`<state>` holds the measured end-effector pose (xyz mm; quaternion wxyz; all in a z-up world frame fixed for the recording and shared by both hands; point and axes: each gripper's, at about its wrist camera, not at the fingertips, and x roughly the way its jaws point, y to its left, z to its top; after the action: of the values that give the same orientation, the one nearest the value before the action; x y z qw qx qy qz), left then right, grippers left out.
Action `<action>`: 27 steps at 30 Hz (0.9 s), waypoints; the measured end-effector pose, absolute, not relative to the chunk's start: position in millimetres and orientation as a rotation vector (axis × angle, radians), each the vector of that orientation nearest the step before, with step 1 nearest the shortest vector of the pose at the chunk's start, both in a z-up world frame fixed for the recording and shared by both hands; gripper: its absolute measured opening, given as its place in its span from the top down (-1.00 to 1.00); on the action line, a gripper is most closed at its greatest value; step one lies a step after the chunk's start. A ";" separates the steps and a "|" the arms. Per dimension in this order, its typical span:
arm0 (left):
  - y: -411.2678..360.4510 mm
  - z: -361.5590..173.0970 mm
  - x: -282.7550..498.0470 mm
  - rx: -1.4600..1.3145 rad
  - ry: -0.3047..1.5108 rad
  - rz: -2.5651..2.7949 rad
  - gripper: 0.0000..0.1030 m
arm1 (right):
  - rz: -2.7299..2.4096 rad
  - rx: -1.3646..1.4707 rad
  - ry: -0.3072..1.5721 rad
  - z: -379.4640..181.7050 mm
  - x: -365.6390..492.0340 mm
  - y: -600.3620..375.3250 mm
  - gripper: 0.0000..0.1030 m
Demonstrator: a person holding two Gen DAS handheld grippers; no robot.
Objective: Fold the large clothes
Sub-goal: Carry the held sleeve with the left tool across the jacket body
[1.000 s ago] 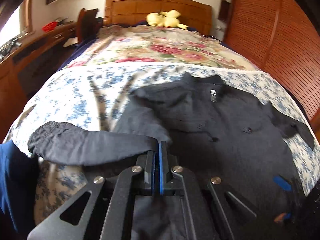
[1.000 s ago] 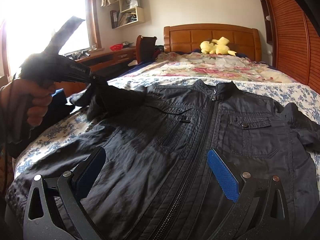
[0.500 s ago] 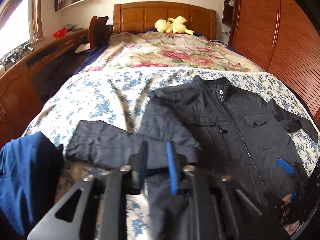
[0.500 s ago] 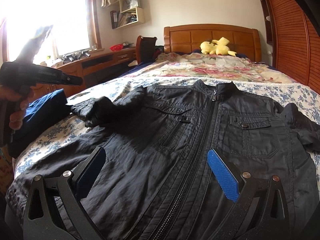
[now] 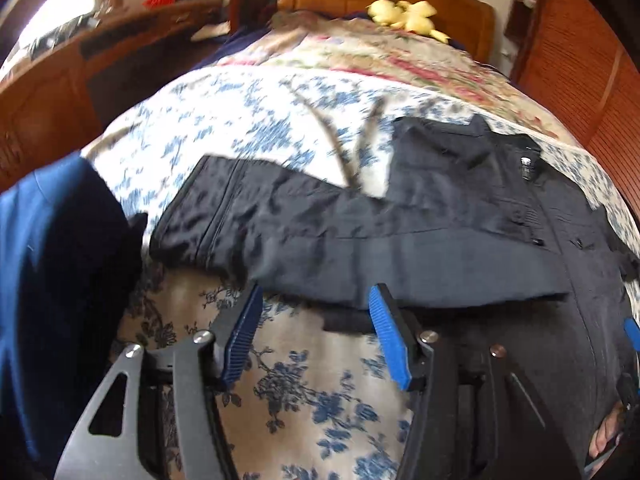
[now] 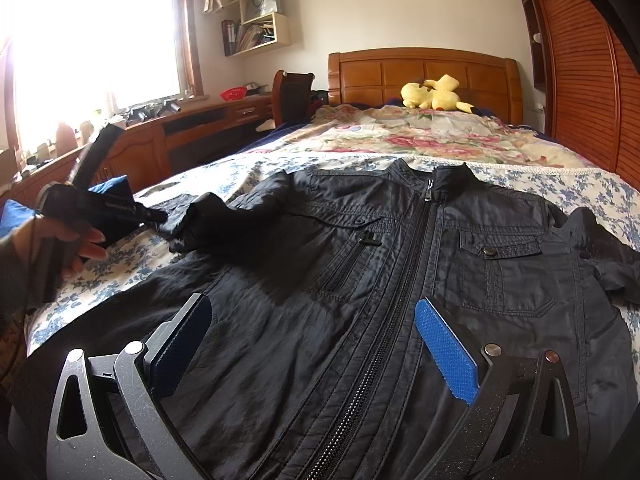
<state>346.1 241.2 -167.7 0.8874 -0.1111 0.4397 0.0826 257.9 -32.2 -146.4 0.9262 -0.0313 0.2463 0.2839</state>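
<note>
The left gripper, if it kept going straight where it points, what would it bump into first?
Probably the black jacket's sleeve, lying across the bed just past the left gripper and its open jaws. Depth is hard to judge.

One black jacket (image 6: pixel 400 280), one yellow plush toy (image 6: pixel 434 94), one blue garment (image 5: pixel 52 260) — and two grippers (image 5: pixel 316 304) (image 6: pixel 312 320).

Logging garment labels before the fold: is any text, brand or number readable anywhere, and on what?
No text is legible.
White lettering on the left gripper body (jaws have just been opening, nothing between them): too small to read.
Zipper pull of the jacket: marking blurred.
Shelf binders, spines: too small to read.
</note>
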 end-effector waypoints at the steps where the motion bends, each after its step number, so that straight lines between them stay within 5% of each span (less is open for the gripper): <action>1: 243.9 -170.9 346.9 -0.245 0.918 0.173 -0.06 | 0.582 -0.065 0.505 -146.6 257.9 -32.1 -1.00; 14: 270.9 -202.7 375.5 -0.407 0.921 0.247 -0.07 | 0.587 -0.070 0.512 -148.3 258.2 -31.4 -1.00; 16: 269.3 -202.4 380.2 -0.396 0.923 0.238 0.12 | 0.587 -0.070 0.512 -148.3 258.4 -30.9 -1.00; 17: 267.4 -201.2 381.5 -0.388 0.918 0.228 0.42 | 0.586 -0.070 0.512 -148.3 258.2 -30.9 -1.00; 20: 262.6 -195.9 383.7 -0.355 0.915 0.240 0.92 | 0.586 -0.069 0.511 -148.5 258.0 -31.2 -1.00; 27: 225.6 -143.4 373.6 -0.247 0.815 0.207 1.00 | 0.588 -0.066 0.505 -147.0 258.1 -32.5 -1.00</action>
<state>373.6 225.6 -143.4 0.9056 -0.1195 0.3944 0.1000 258.1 -32.5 -147.0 0.9253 -0.0323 0.2463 0.2865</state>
